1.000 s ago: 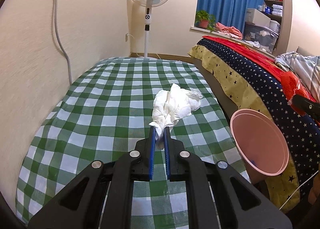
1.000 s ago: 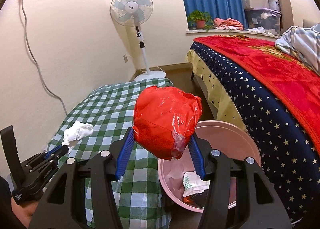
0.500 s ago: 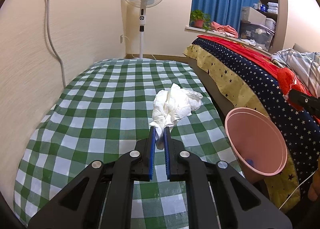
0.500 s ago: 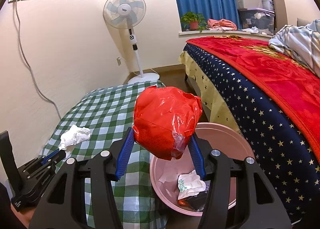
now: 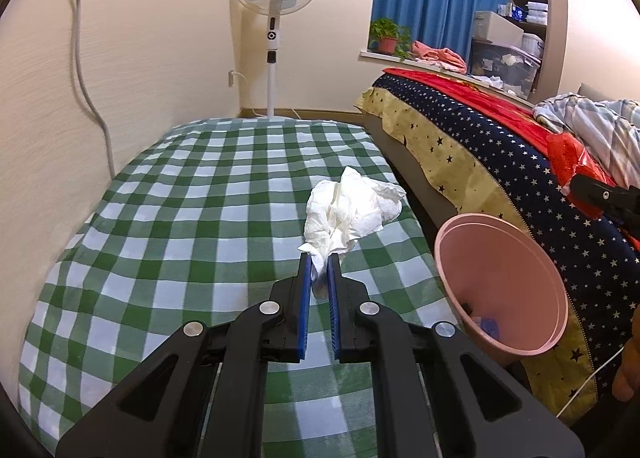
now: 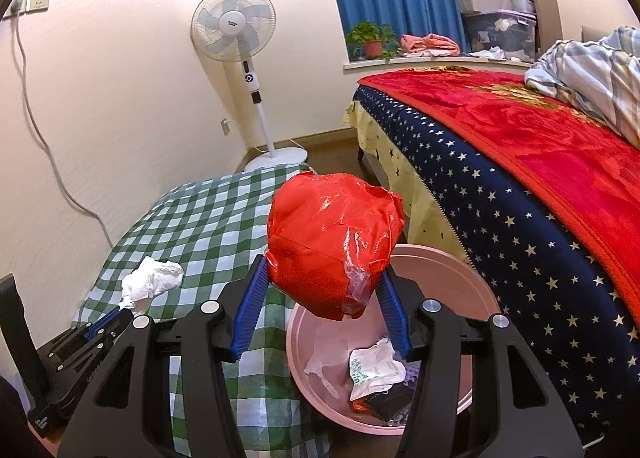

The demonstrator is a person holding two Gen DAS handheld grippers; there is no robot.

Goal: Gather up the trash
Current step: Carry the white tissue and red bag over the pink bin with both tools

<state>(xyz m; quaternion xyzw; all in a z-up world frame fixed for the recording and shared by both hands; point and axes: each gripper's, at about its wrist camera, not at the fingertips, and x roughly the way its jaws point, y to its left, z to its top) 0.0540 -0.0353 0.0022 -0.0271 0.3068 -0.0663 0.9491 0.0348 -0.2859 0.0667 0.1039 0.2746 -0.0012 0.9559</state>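
Observation:
My left gripper is shut on a corner of a crumpled white tissue that rests on the green checked tablecloth. It also shows in the right wrist view with the tissue. My right gripper is shut on a crumpled red plastic bag and holds it above the near rim of a pink bin. The bin stands to the right of the table and holds several pieces of trash.
A bed with a starry navy and red cover runs along the right, close to the bin. A standing fan is beyond the table's far end. A wall with a hanging cable borders the table's left side.
Both views have shifted slightly left. The right gripper with the red bag sits a little more over the bin. The left gripper still holds the tissue on the table.

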